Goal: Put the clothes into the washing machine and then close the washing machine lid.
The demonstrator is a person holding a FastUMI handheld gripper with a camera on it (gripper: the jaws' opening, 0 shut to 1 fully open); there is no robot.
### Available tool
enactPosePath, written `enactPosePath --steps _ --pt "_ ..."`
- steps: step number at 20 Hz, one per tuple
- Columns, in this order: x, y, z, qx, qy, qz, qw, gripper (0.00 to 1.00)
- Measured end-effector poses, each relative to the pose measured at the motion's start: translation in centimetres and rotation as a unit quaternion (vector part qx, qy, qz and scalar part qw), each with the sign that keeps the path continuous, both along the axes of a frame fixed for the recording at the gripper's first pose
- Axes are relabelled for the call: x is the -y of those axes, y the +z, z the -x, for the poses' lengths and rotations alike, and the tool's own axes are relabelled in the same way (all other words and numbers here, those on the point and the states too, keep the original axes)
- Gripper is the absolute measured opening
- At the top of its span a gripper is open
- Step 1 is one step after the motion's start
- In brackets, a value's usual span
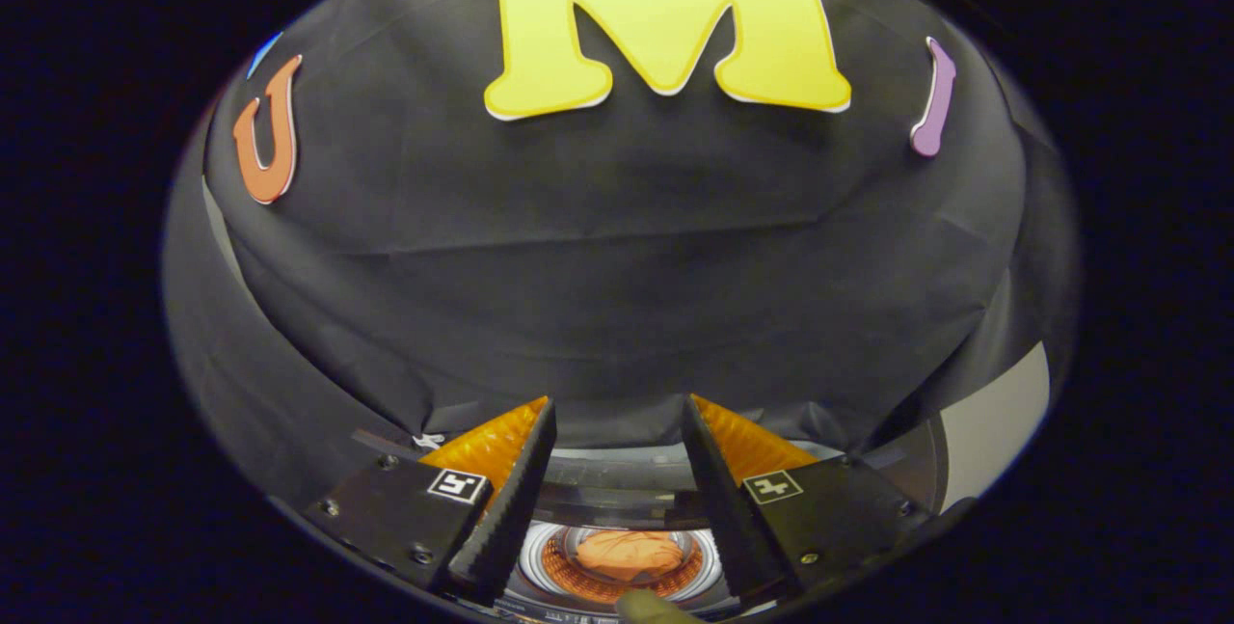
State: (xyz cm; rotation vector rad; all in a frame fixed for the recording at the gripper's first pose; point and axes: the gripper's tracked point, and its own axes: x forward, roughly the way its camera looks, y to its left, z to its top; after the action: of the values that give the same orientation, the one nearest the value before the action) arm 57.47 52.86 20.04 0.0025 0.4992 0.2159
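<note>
My gripper is open, its fingers spread wide with nothing between them, and it points at the booth wall. Low between the fingers I look down into the washing machine's round drum, which has a shiny metal rim. An orange garment lies bunched inside the drum. A dark band of the machine's top crosses behind the drum opening; I cannot tell whether it is the lid. A small olive-coloured lump pokes up at the drum's near edge, too cut off to identify.
The black cloth wall hangs close ahead, right behind the machine. A pale panel stands at the right past the cloth's edge.
</note>
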Motion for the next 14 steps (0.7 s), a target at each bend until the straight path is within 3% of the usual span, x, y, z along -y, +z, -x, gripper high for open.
enactPosePath --steps 5,14 --pt "0.6 -2.8 -1.1 -0.03 -0.015 0.011 0.999 0.83" --pt "0.9 -2.8 -0.9 0.004 -0.026 0.009 1.0 0.84"
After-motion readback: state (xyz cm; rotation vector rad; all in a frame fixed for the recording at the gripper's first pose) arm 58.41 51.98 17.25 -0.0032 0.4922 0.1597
